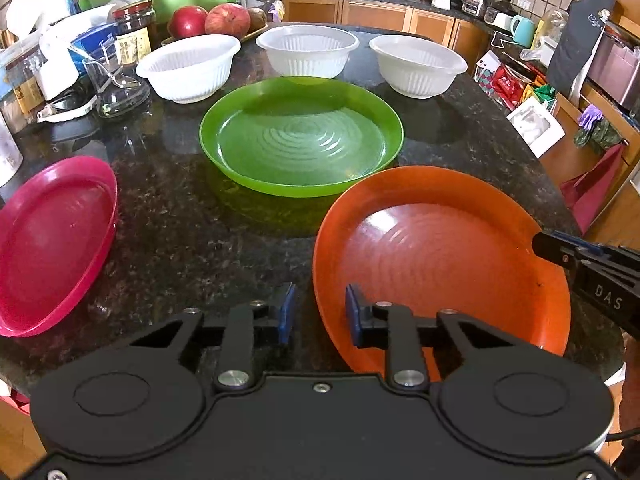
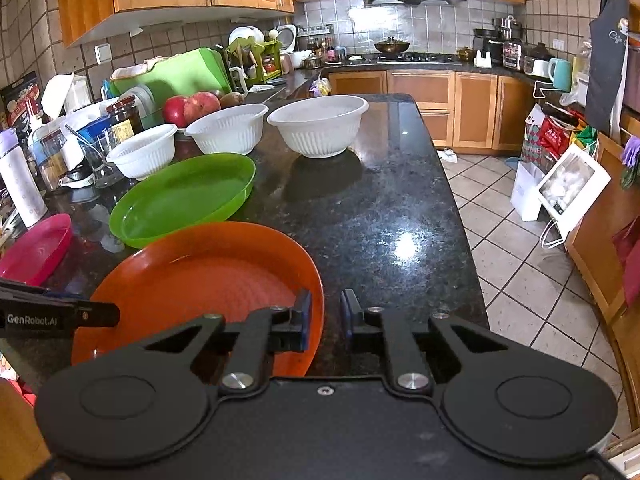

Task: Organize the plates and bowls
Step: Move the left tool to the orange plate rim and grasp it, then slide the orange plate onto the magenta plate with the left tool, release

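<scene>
An orange plate [image 1: 440,248] [image 2: 200,280] lies at the near end of the dark stone counter [image 1: 192,232]. My left gripper [image 1: 320,312] straddles its left rim, one pad outside and one inside, with a gap still showing. My right gripper [image 2: 326,316] straddles the right rim, jaws narrow, a sliver of counter visible beside the outer pad. Each gripper shows in the other's view: the right gripper [image 1: 552,250], the left gripper [image 2: 100,314]. Behind the orange plate sit a green plate [image 1: 300,136] [image 2: 184,196] and three white bowls [image 1: 188,66] [image 1: 308,50] [image 1: 418,64]. A pink plate [image 1: 52,240] [image 2: 36,248] lies at the left.
Jars, a glass jug [image 1: 116,84], bottles and a tray of apples [image 1: 216,20] crowd the counter's far left. The counter's right edge [image 2: 460,208] drops to a tiled floor with bags and boxes [image 2: 560,184]. Bare stone lies right of the bowls.
</scene>
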Demonstrator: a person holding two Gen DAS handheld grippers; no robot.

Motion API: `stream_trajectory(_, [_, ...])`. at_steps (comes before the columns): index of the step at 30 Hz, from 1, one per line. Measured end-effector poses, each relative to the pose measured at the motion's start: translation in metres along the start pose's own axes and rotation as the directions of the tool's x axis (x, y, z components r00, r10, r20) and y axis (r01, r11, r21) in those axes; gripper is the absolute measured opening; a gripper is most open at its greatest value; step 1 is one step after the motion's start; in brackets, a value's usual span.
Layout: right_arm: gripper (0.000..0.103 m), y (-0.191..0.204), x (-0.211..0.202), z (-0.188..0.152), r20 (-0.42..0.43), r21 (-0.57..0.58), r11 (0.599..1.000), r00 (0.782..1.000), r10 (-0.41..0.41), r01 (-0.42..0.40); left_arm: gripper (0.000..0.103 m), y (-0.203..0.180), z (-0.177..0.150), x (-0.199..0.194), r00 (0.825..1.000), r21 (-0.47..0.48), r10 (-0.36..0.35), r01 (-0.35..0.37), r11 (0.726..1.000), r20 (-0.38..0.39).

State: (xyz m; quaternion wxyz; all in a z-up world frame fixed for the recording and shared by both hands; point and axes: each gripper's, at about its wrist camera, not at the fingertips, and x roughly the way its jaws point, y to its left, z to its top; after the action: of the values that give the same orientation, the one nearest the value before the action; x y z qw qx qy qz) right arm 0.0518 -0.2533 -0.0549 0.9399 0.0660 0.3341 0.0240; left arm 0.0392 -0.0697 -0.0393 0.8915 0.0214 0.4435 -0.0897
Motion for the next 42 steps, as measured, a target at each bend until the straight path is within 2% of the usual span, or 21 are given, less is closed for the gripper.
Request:
stream_trajectory(5, [0.012, -0.001, 0.001, -0.001, -0.012, 0.0, 1.0, 1.0, 0.01, -0.01, 0.032, -0.003, 0.0, -0.001, 1.0, 0.008, -0.008, 0.008, 1.0, 0.0])
stream_trajectory(16, [0.011, 0.003, 0.002, -0.004, -0.024, 0.002, 1.0, 1.0, 0.013, -0.013, 0.03, -0.005, 0.001, -0.001, 1.0, 0.006, -0.026, 0.026, 1.0, 0.001])
stream_trajectory(19, [0.011, 0.002, 0.001, -0.004, -0.025, 0.004, 1.0, 1.0, 0.005, -0.005, 0.021, -0.005, 0.001, -0.001, 1.0, 0.01, -0.013, 0.013, 1.0, 0.003])
stream_trajectory(23, [0.011, 0.004, 0.001, -0.004, -0.024, 0.003, 1.0, 1.0, 0.001, -0.001, 0.019, -0.003, 0.0, -0.002, 1.0, 0.007, -0.013, 0.013, 1.0, 0.002])
stream_trajectory(42, [0.011, 0.02, -0.009, -0.001, 0.018, -0.003, 1.0, 1.0, 0.003, -0.003, 0.019, 0.005, -0.002, -0.018, 0.998, 0.009, 0.005, -0.005, 1.0, 0.056])
